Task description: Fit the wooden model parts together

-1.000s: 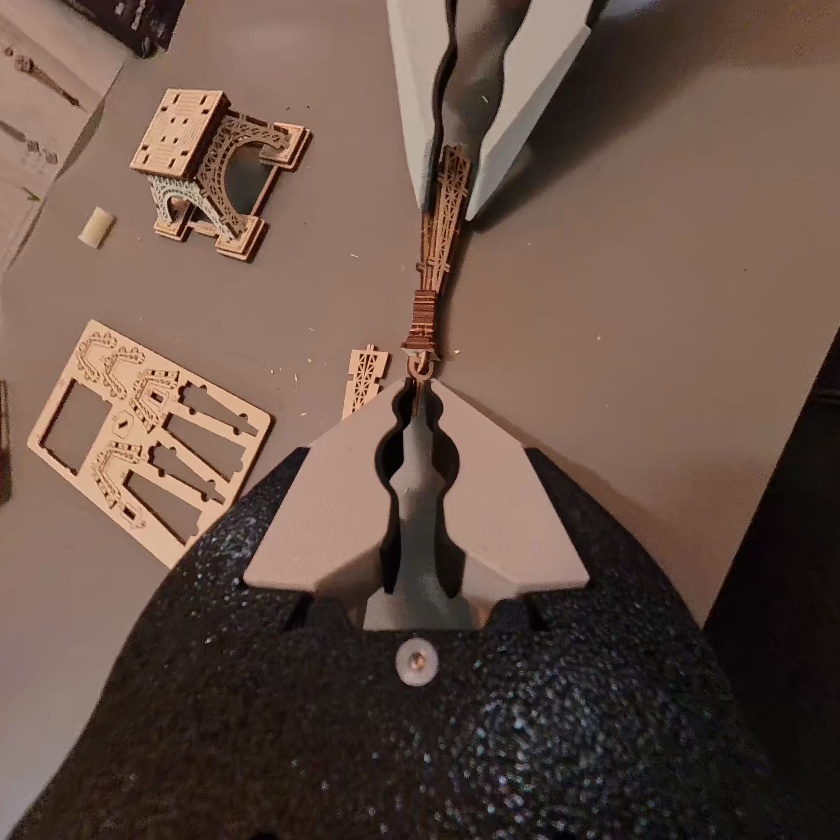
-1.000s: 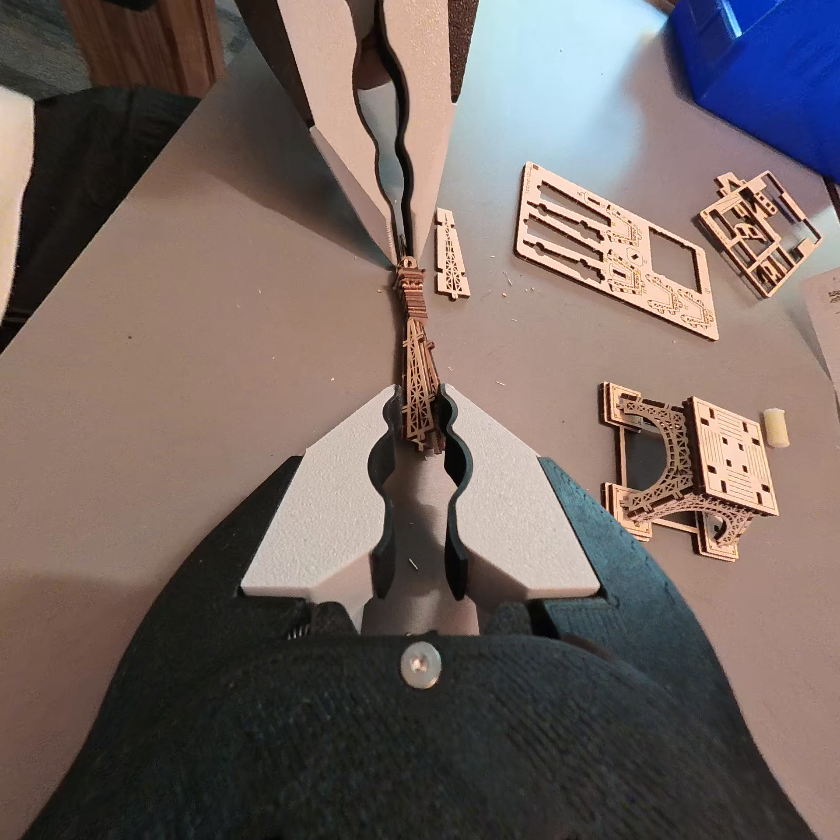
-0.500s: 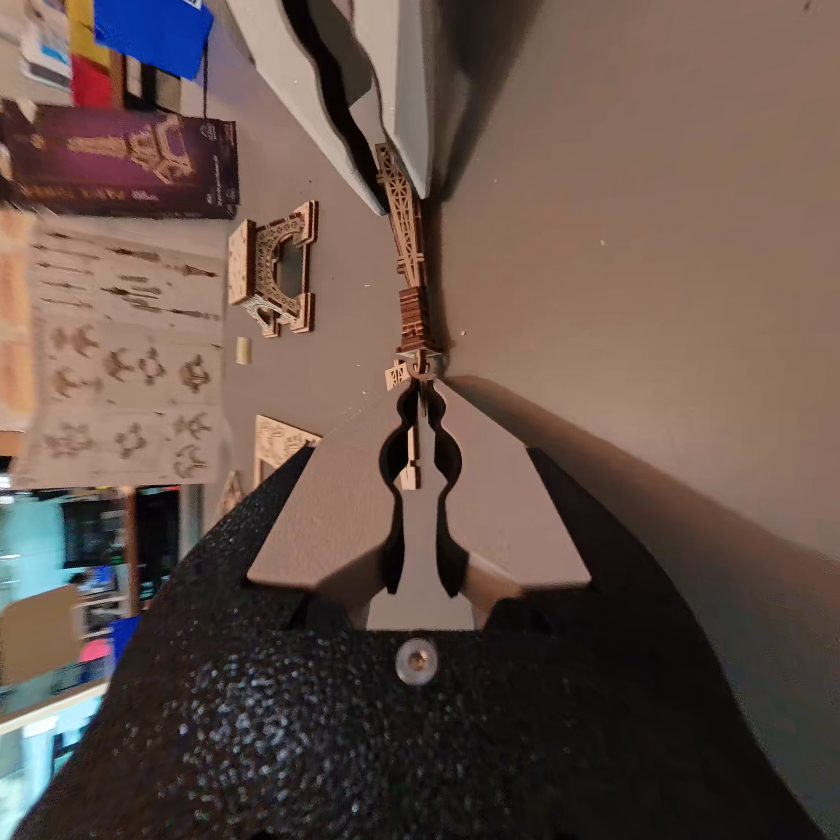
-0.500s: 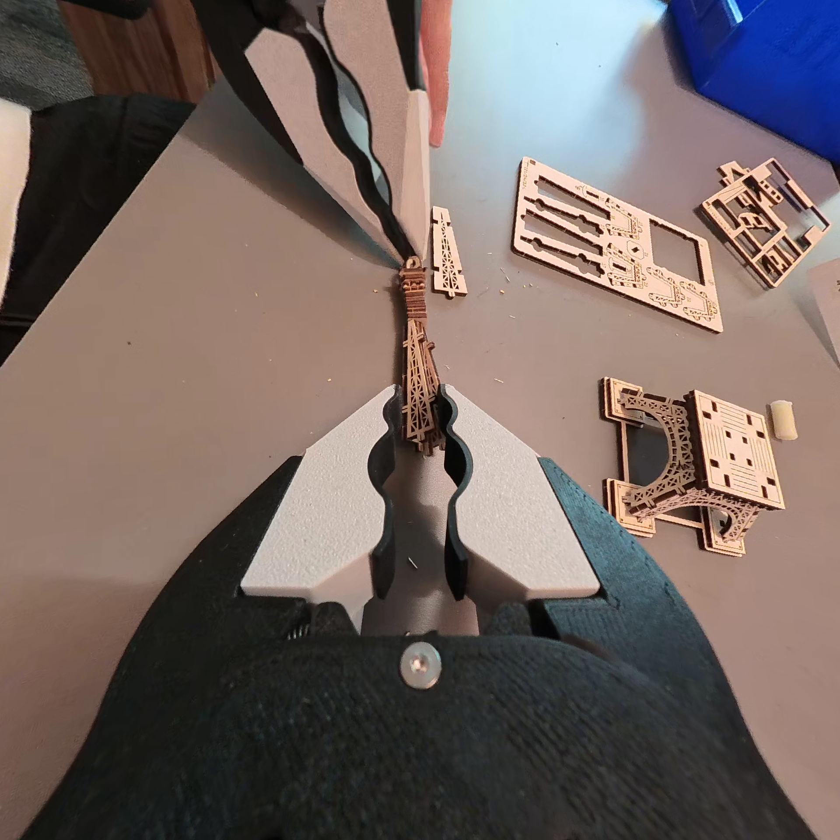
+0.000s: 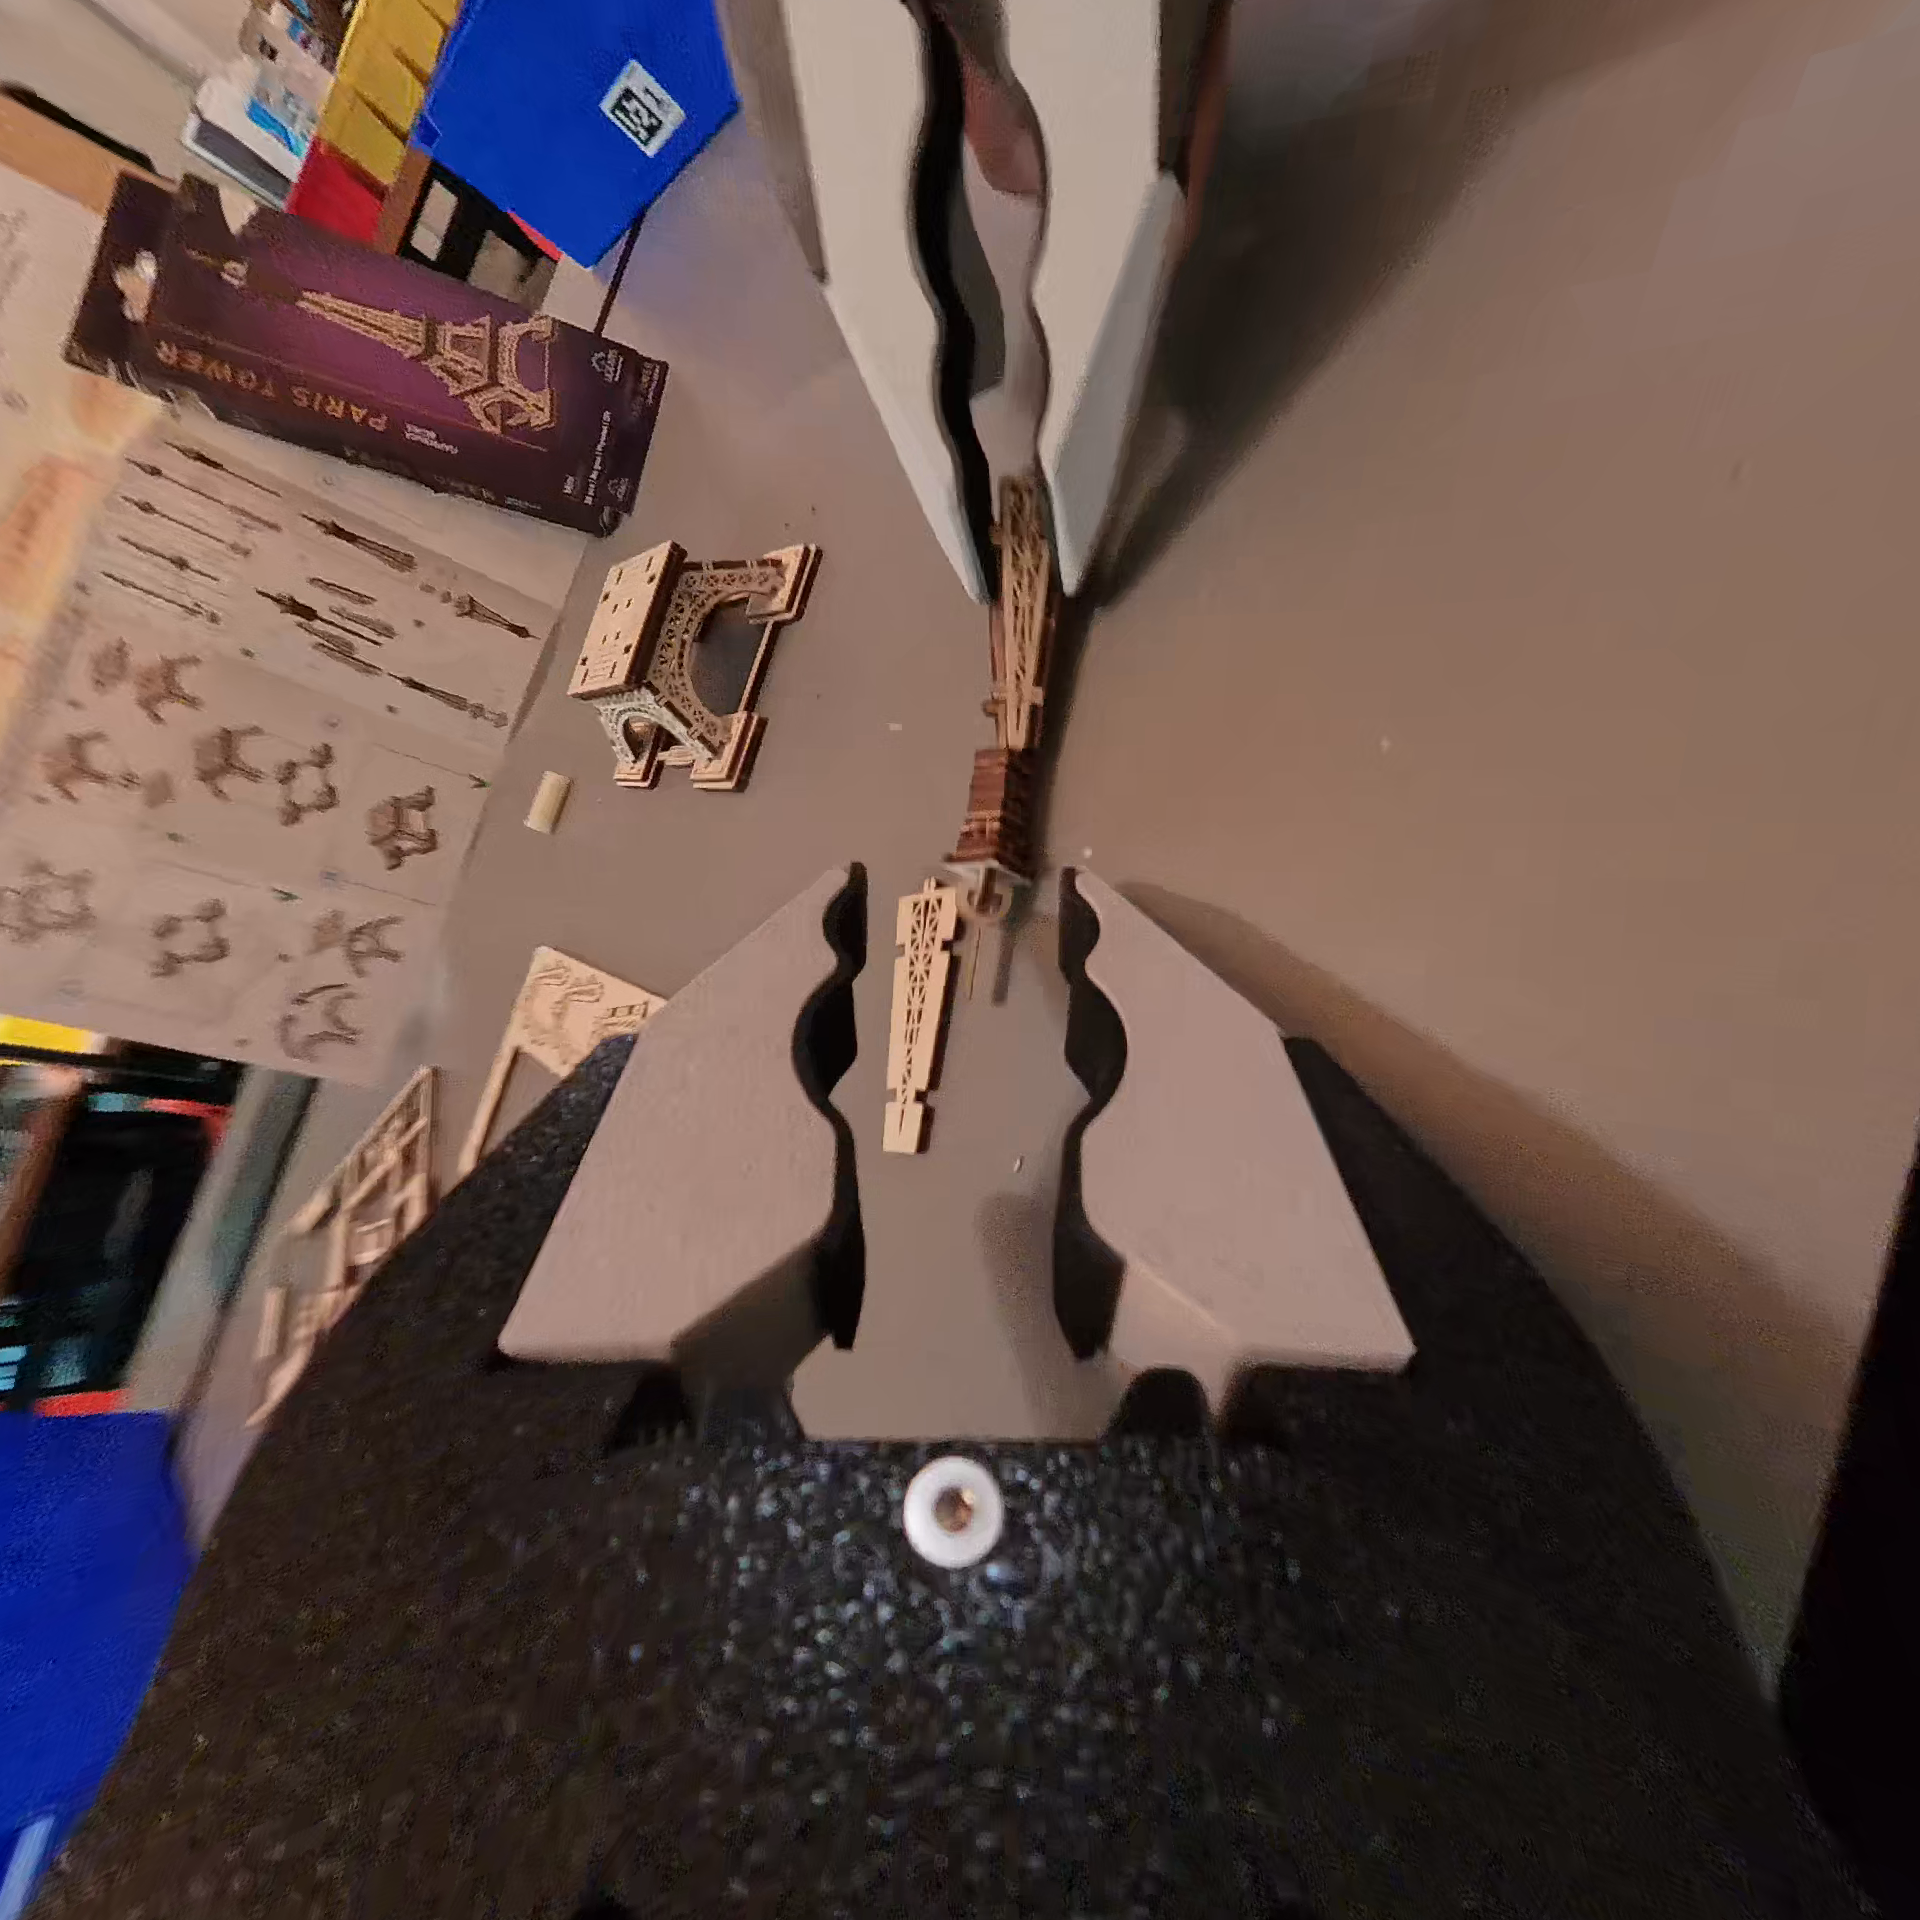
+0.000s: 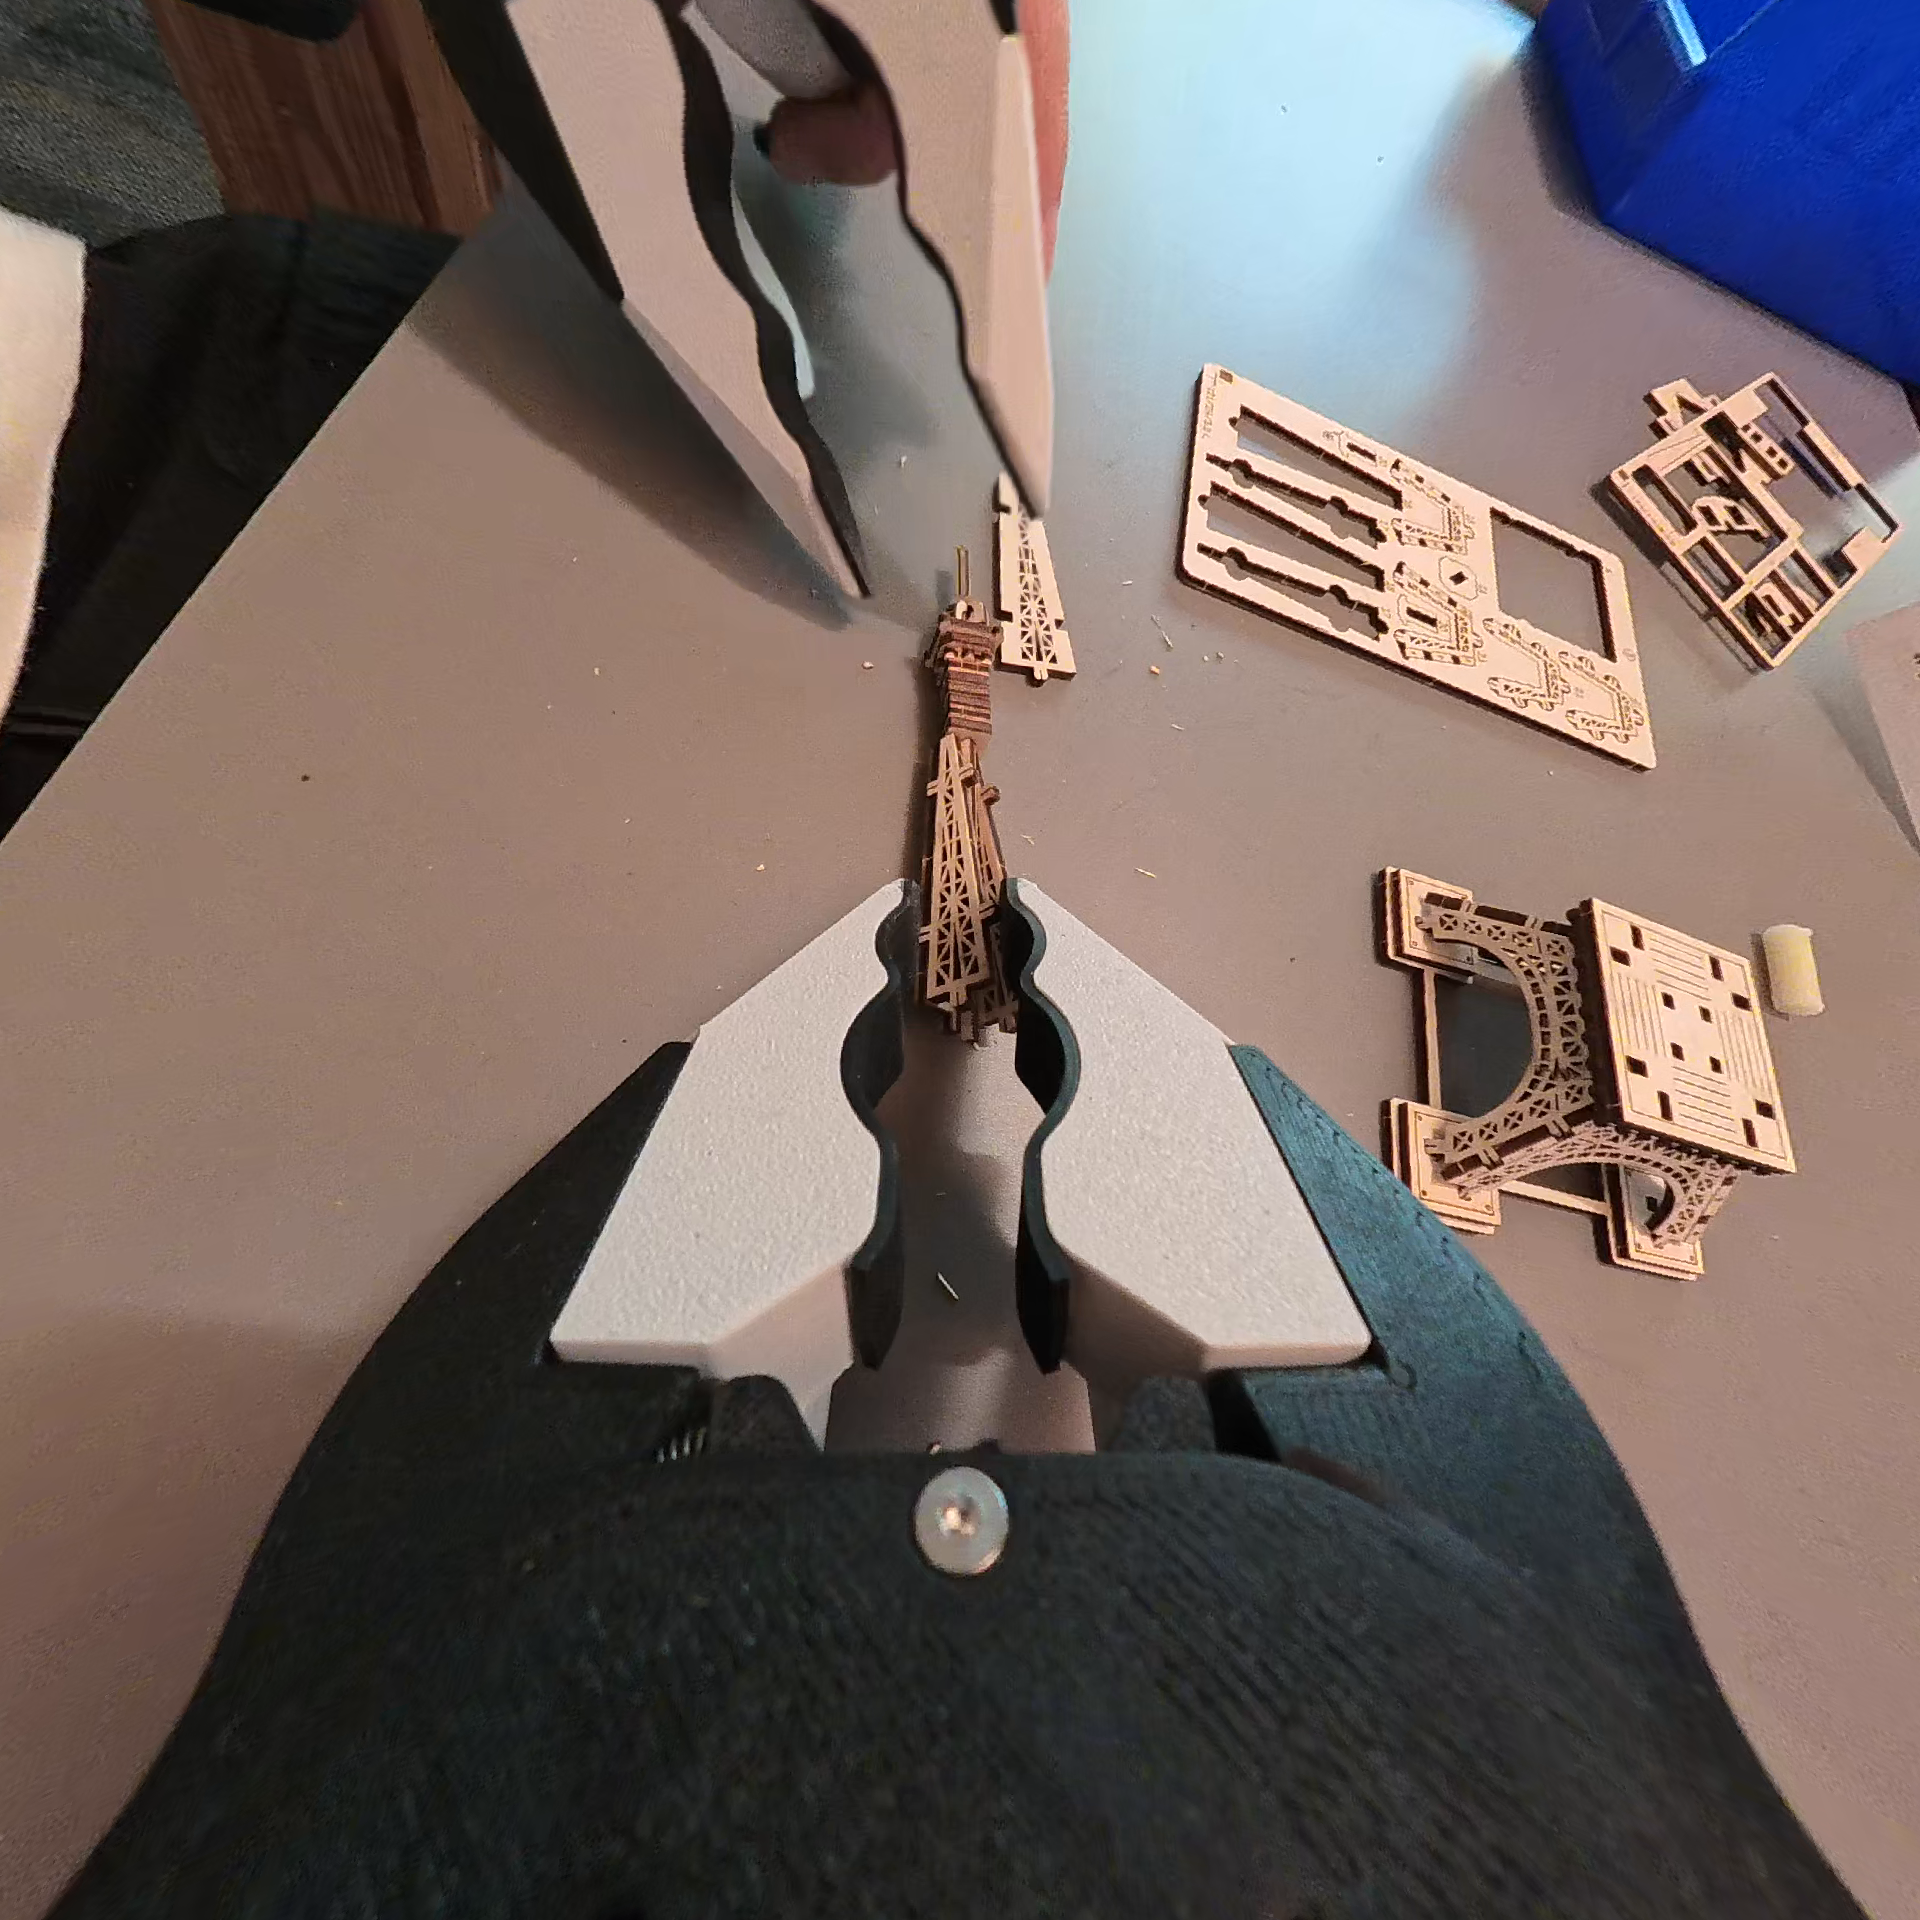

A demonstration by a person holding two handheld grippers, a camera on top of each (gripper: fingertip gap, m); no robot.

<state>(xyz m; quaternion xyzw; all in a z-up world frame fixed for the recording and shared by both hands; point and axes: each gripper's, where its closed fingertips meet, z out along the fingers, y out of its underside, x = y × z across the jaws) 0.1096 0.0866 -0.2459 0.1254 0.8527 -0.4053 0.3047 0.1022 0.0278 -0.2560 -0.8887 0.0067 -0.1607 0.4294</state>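
My right gripper (image 6: 961,904) is shut on the wide end of a slim wooden tower spire (image 6: 961,748) and holds it level just above the grey table. The spire's thin tip points at my left gripper (image 6: 940,540), which is open with its fingers either side of the tip and not touching it. In the left wrist view my left gripper (image 5: 964,894) is open. The spire (image 5: 1013,707) runs away from it to the right gripper (image 5: 1023,592). A loose flat lattice piece (image 5: 920,1008) lies on the table between the left fingers.
The arched tower base (image 6: 1579,1070) lies on its side to the right, with a small white cylinder (image 6: 1789,968) beside it. Two punched-out part sheets (image 6: 1413,571) (image 6: 1756,509) lie beyond. A blue bin (image 6: 1766,135), the kit box (image 5: 364,353) and an instruction sheet (image 5: 229,727) stand further off. My hands' fingertips stand some 7 cm from each other. The small white cylinder (image 6: 1789,968) is about 25 cm from both grippers' fingertips. It is also in sight in the left wrist view (image 5: 548,799).
My left gripper was shut on the spire's tip. It rolled about the spire, then opened and let the tip go. The right gripper has kept its hold and barely moved.
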